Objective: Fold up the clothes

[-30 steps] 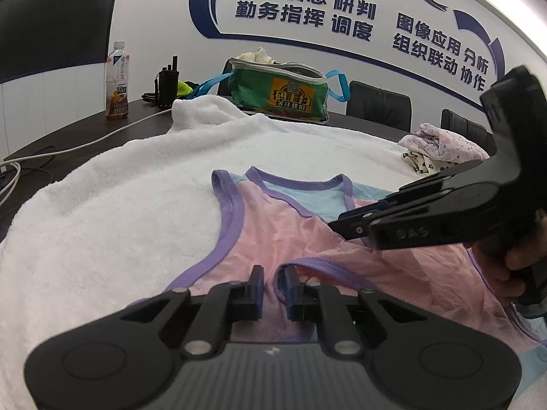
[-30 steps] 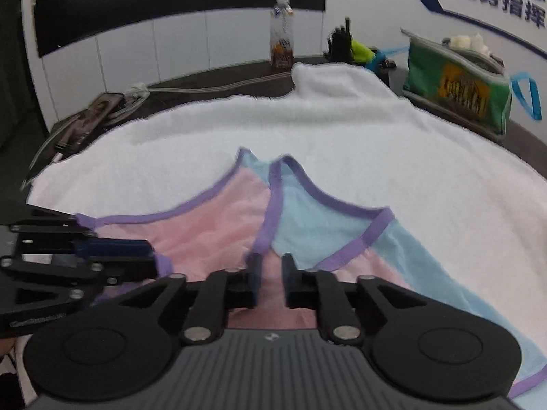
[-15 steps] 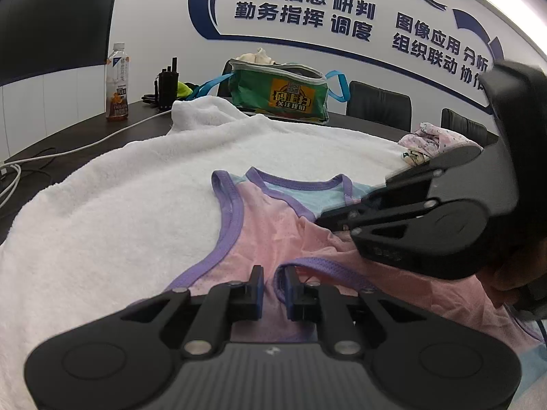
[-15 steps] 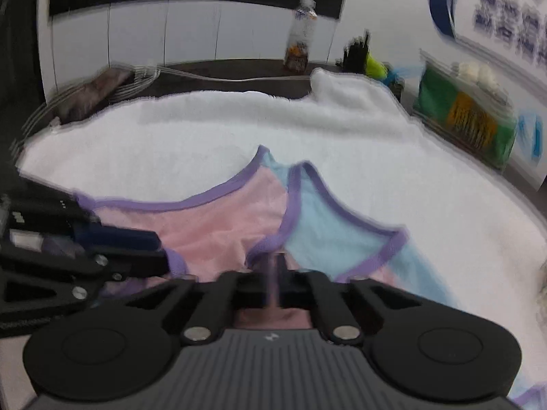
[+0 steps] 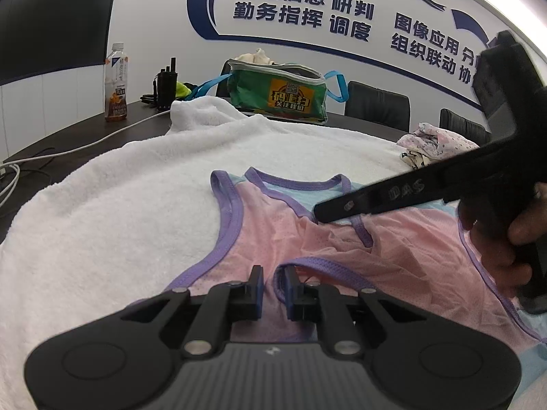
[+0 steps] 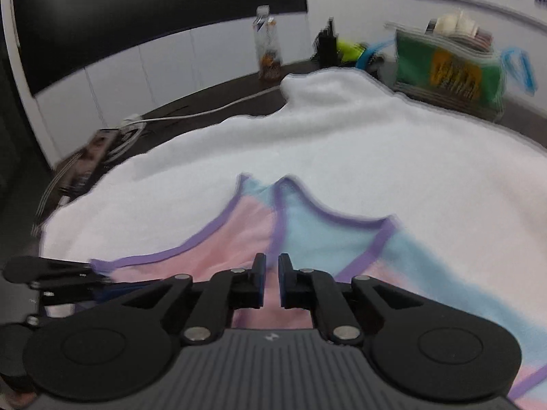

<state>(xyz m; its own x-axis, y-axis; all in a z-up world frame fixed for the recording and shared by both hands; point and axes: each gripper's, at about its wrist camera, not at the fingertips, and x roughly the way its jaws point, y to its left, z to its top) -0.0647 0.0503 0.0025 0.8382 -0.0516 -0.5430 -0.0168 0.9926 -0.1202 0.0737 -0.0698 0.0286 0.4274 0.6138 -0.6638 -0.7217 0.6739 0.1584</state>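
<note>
Jaws nearly closed — both grippers (image 5: 273, 285) (image 6: 270, 280) over the tank top (image 5: 307, 239).

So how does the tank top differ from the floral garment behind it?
The tank top lies spread out, the floral garment bunched in a heap. The tank top is pink and blue with purple trim, the floral garment pale with small print. Both are clothes.
</note>
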